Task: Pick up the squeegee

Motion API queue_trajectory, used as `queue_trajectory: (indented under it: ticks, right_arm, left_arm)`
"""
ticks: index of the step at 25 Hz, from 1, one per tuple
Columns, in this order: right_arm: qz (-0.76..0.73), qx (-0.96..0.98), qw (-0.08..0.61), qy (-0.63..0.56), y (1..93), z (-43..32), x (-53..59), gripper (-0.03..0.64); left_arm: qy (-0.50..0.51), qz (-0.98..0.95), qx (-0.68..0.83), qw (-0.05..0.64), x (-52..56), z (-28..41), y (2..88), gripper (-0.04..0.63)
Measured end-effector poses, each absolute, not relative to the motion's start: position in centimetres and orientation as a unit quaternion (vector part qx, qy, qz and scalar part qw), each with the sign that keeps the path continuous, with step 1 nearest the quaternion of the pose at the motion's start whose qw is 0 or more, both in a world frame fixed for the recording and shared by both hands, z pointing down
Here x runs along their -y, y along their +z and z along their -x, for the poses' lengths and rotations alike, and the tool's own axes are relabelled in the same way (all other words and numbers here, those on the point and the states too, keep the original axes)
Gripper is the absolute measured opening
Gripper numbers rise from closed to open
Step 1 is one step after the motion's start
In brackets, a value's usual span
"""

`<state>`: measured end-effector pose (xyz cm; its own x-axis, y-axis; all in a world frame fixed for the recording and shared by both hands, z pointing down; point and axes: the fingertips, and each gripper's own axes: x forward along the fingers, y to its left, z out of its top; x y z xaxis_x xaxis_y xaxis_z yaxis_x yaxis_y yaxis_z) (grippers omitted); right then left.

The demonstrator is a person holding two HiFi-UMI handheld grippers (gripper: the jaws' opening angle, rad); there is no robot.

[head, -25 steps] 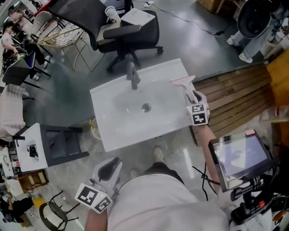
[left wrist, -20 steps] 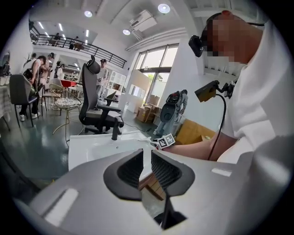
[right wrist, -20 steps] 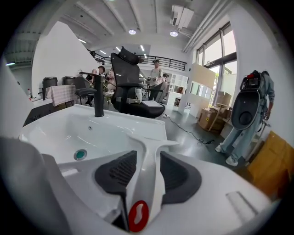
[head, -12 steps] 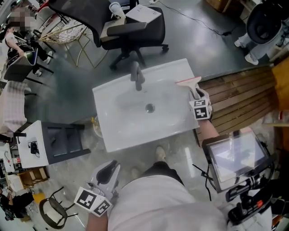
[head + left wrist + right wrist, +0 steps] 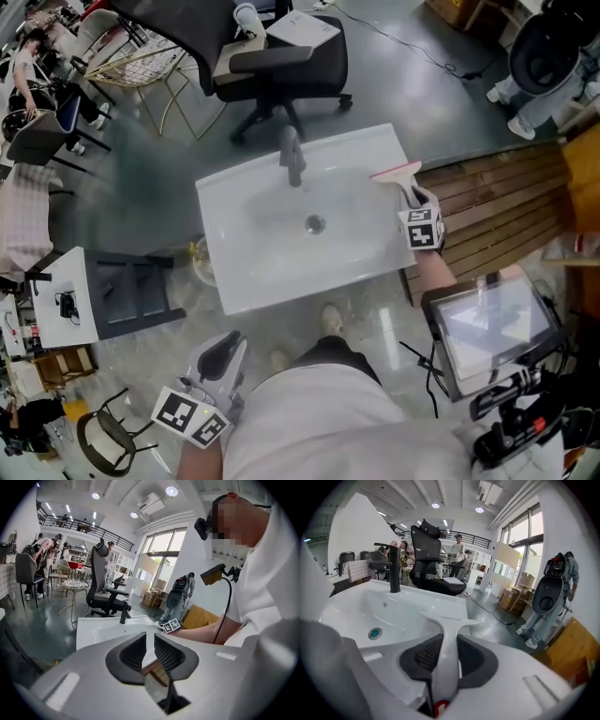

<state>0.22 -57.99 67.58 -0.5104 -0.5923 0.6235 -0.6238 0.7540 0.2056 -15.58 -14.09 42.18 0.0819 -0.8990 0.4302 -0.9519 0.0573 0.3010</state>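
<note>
Item: squeegee, white, with a pink-edged blade. It is lying on the right-hand rim of the sink, near the far corner, with the blade pointing away from the person and the handle running back toward them.

Right tool: it is reaching in over the sink's right edge, angled downward. Its jaws are closing on the squeegee handle, which is sitting upright between the two dark ribbed pads. In the right gripper view the pads appear to be touching the handle on both sides.

Left tool: it is hanging low beside the person's body, well apart from the sink. Its jaws are standing only a narrow slit apart, with nothing between them.

Sink: white and rectangular, carrying a dark faucet at its far edge and a round drain in the middle of the bowl.

Surroundings: a black office chair is standing beyond the sink. Wooden slats are lying on the floor to the right. A screen is facing up near the person's right side.
</note>
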Motion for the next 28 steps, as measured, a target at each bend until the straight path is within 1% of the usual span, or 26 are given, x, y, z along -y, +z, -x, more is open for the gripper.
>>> queue_trajectory:
  ticks: [11, 14, 17, 20, 28]
  right_arm:
    - [-0.363, 0.872, 0.328, 0.026, 63.3, -0.6, 52.0, 0.097]
    - [-0.368, 0.871, 0.323, 0.026, 61.5, -1.0, 49.6, 0.097]
    - [-0.371, 0.873, 0.316, 0.030, 59.8, -1.1, 45.8, 0.097]
    - [-0.377, 0.873, 0.307, 0.027, 57.7, -1.2, 42.4, 0.097]
    - [-0.385, 0.879, 0.280, 0.025, 52.3, -1.6, 31.8, 0.097]
  left_arm:
    - [0.026, -0.718, 0.652, 0.244, 10.5, 16.8, 41.5, 0.055]
    - [0.019, -0.726, 0.645, 0.237, 9.0, 17.0, 40.9, 0.044]
    - [0.014, -0.732, 0.639, 0.234, 6.4, 17.5, 40.5, 0.017]
    - [0.006, -0.743, 0.630, 0.225, 4.1, 18.3, 40.6, 0.005]
    - [-0.009, -0.769, 0.599, 0.222, -2.7, 18.8, 40.1, 0.005]
